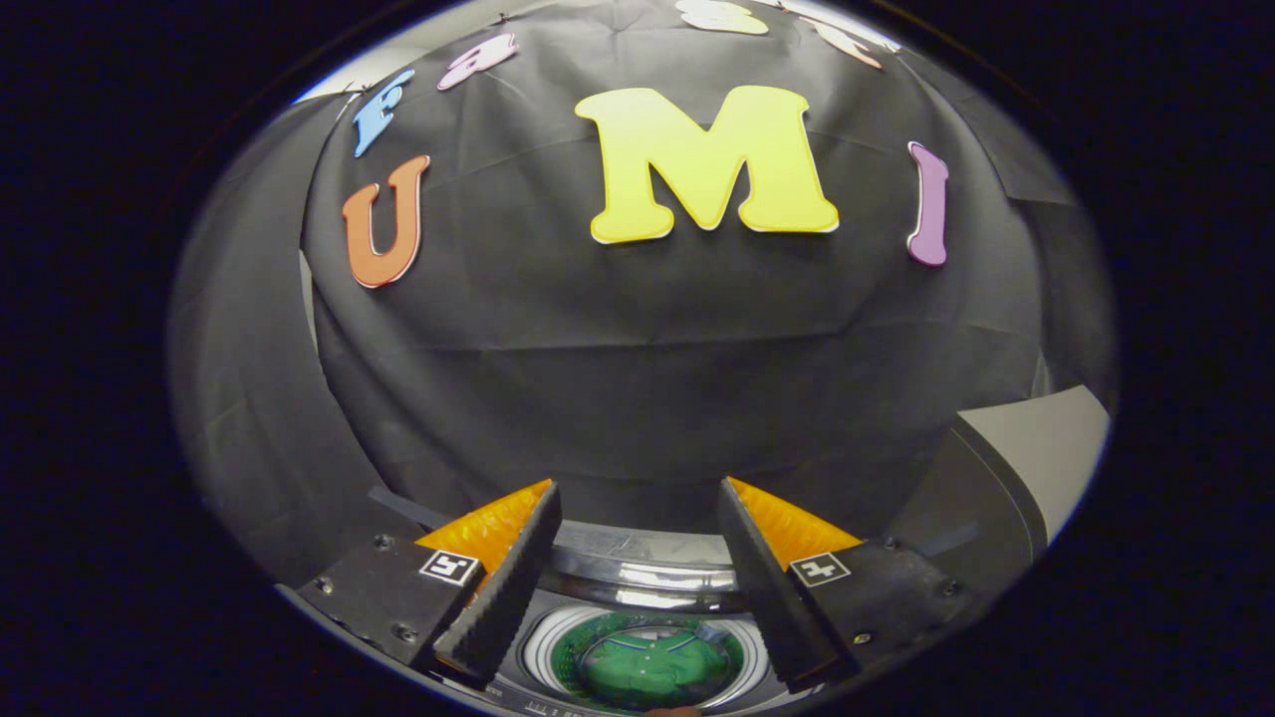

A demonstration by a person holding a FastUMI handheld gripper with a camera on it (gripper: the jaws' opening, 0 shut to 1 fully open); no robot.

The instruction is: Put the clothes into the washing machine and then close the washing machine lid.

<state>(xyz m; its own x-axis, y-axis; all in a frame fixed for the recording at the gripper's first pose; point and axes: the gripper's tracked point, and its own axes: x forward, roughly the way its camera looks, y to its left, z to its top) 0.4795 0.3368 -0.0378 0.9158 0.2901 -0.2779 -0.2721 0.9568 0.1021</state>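
My gripper (pixel 638 493) is open, its two fingers spread wide with nothing between them. Below and between the fingers lies the washing machine's round drum opening (pixel 647 662), seen from above. A green garment (pixel 652 665) lies inside the drum. The rim of the machine (pixel 642 568), shiny and curved, sits just beyond the drum between the fingers. The fingers hang above the opening and touch nothing. Whether the lid stands up cannot be told from here.
A black cloth wall (pixel 637 349) rises straight ahead behind the machine. A pale grey panel (pixel 1046 453) shows to the right of the right finger. Dark cloth also covers the left side (pixel 249 418).
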